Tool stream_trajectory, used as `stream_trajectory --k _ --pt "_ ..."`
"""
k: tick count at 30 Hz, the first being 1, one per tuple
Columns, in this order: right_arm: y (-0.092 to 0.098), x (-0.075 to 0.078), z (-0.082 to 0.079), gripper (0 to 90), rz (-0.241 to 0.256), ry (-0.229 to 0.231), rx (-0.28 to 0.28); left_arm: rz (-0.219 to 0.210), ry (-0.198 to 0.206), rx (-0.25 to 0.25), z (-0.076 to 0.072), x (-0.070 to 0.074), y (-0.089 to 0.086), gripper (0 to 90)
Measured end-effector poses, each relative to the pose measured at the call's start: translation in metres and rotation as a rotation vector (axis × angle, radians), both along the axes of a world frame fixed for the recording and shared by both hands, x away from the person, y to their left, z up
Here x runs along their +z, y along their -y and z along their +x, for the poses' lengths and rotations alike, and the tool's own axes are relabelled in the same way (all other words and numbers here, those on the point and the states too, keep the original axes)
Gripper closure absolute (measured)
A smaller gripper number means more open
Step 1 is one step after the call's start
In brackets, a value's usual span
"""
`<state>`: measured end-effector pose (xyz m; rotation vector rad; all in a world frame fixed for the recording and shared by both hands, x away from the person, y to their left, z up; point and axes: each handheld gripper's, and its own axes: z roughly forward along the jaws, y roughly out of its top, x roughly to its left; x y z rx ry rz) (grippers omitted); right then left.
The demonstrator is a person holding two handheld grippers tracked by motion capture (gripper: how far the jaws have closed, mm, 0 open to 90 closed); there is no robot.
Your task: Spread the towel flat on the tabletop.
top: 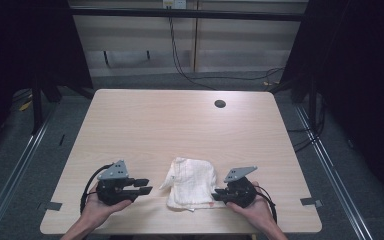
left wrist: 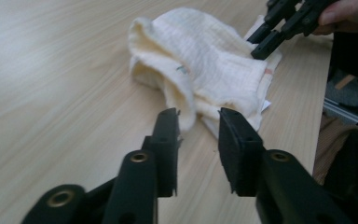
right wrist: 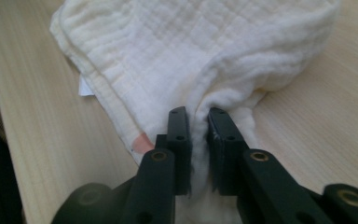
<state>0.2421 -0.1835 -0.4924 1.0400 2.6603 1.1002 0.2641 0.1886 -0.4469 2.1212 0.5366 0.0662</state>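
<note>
A crumpled white cloth (top: 191, 182) lies near the front edge of the table, between the two hands. My right gripper (top: 219, 195) is at the cloth's right side, and the right gripper view has its jaws pinched on a fold of the cloth (right wrist: 200, 70). My left gripper (top: 144, 186) rests a little to the left of the cloth, its jaws open with nothing between them. In the left gripper view the cloth (left wrist: 205, 65) lies just ahead of the open left gripper (left wrist: 198, 135), and the right gripper (left wrist: 272, 35) touches its far edge.
The light wooden table (top: 180, 120) has a round cable hole (top: 220, 104) at the back right. Dark curtains stand at both sides, and cables run across the floor behind the table. A small label and an orange mark (right wrist: 142, 140) show on the cloth's edge.
</note>
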Motion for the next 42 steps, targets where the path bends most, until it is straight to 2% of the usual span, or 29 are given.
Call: stream_trajectory --k 1,2,3,6,7,8,9,10,11,12,13,16,18,20,21,23,25,26,27,30,31,33,35,36,37,39,40,41,42 --pt "0.001 0.001 0.001 65.5 0.015 -0.023 -0.001 -0.019 -0.02 -0.023 0.002 0.0 0.01 71.8" --pt "0.001 0.001 0.001 65.5 0.015 -0.023 -0.001 -0.019 -0.02 -0.023 0.002 0.0 0.01 72.4" --pt "0.002 0.002 0.0 60.2 0.03 -0.007 -0.015 -0.012 -0.023 -0.044 0.002 0.001 0.019 72.5" --pt "0.007 0.006 0.0 55.9 0.057 0.005 -0.026 -0.003 -0.028 -0.068 0.004 0.003 0.029 69.8" --pt "0.014 0.012 -0.001 53.6 0.089 0.019 -0.055 -0.003 -0.034 -0.081 0.007 0.003 0.038 68.7" --pt "0.016 0.013 -0.001 52.9 0.097 0.026 -0.066 0.013 -0.04 -0.086 0.008 0.002 0.042 66.7" --pt "0.02 0.015 -0.002 52.5 0.107 0.035 -0.084 0.042 -0.051 -0.087 0.009 -0.001 0.048 62.2" --pt "0.02 0.015 -0.002 52.5 0.107 0.035 -0.084 0.042 -0.051 -0.087 0.009 -0.001 0.048 56.5" --pt "0.027 0.019 -0.004 51.5 0.128 0.039 -0.113 0.028 -0.054 -0.097 0.01 -0.006 0.054 58.3" --pt "0.027 0.019 -0.004 51.5 0.128 0.039 -0.113 0.028 -0.054 -0.097 0.01 -0.006 0.054 60.2" --pt "0.031 0.019 -0.005 51.3 0.135 0.044 -0.127 0.009 -0.062 -0.107 0.01 -0.011 0.057 60.5" --pt "0.033 0.018 -0.007 50.8 0.129 0.041 -0.127 0.027 -0.055 -0.138 0.008 -0.015 0.06 65.1" --pt "0.034 0.017 -0.007 50.5 0.122 0.039 -0.132 0.025 -0.059 -0.165 0.006 -0.018 0.062 67.4" --pt "0.033 0.017 -0.007 50.1 0.122 0.039 -0.137 0.026 -0.065 -0.172 0.005 -0.021 0.064 67.5" --pt "0.033 0.018 -0.007 50.1 0.13 0.049 -0.135 0.044 -0.056 -0.192 0.005 -0.024 0.068 66.2" --pt "0.034 0.02 -0.007 50.6 0.137 0.051 -0.14 0.051 -0.055 -0.197 0.005 -0.026 0.071 65.5" --pt "0.035 0.021 -0.008 50.6 0.137 0.056 -0.149 0.072 -0.051 -0.183 0.005 -0.03 0.077 66.3" --pt "0.035 0.021 -0.008 50.6 0.137 0.056 -0.149 0.086 -0.06 -0.185 0.006 -0.032 0.08 66.3" --pt "0.037 0.021 -0.007 50.5 0.141 0.056 -0.153 0.12 -0.062 -0.197 0.008 -0.035 0.082 64.9" --pt "0.039 0.021 -0.007 50.5 0.142 0.053 -0.157 0.12 -0.077 -0.202 0.008 -0.041 0.083 62.1" --pt "0.04 0.021 -0.007 50.5 0.137 0.056 -0.155 0.139 -0.077 -0.2 0.007 -0.043 0.083 60.4" --pt "0.04 0.021 -0.008 50.5 0.139 0.05 -0.161 0.162 -0.069 -0.229 0.006 -0.047 0.083 59.4" --pt "0.041 0.021 -0.008 50.6 0.137 0.056 -0.157 0.172 -0.059 -0.232 0.005 -0.047 0.084 56.7" --pt "0.041 0.021 -0.008 50.6 0.135 0.057 -0.152 0.164 -0.051 -0.234 0.004 -0.048 0.084 56.8" --pt "0.04 0.021 -0.009 50.6 0.132 0.055 -0.153 0.167 -0.041 -0.231 0.003 -0.048 0.084 58.4" --pt "0.04 0.021 -0.009 50.6 0.13 0.052 -0.146 0.171 -0.031 -0.224 0.003 -0.048 0.084 68.4" --pt "0.04 0.021 -0.009 50.6 0.129 0.051 -0.143 0.183 -0.017 -0.218 0.005 -0.048 0.083 68.4" --pt "0.039 0.02 -0.009 50.5 0.125 0.05 -0.144 0.191 -0.008 -0.211 0.006 -0.047 0.083 76.9" --pt "0.039 0.02 -0.009 50.5 0.125 0.05 -0.144 0.191 -0.008 -0.211 0.006 -0.047 0.083 80.7"
